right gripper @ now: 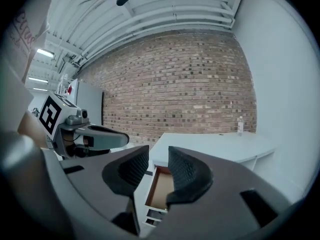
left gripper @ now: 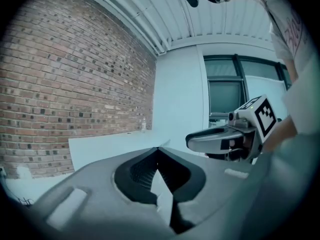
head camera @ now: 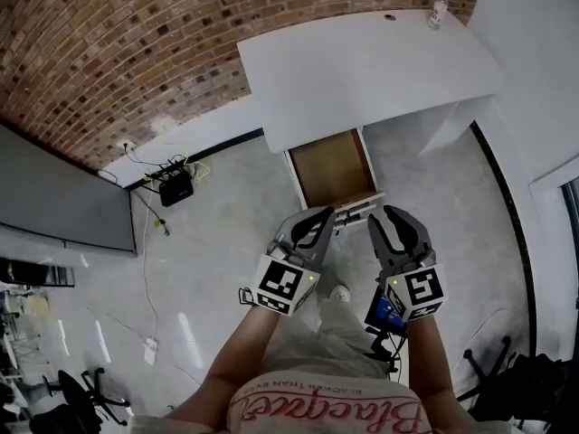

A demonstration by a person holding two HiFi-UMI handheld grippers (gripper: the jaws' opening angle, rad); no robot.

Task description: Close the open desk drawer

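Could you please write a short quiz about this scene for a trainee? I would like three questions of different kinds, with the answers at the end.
1. True or false: the desk drawer under the white desk is pulled out.
2. Of the left gripper and the right gripper, which has its jaws apart? A. the left one. B. the right one. C. both.
3. Fill in the gap: on the far corner of the desk stands a clear ___.

Key: 1. True. 2. B, and nothing is between its jaws; the left one is shut. 3. bottle.
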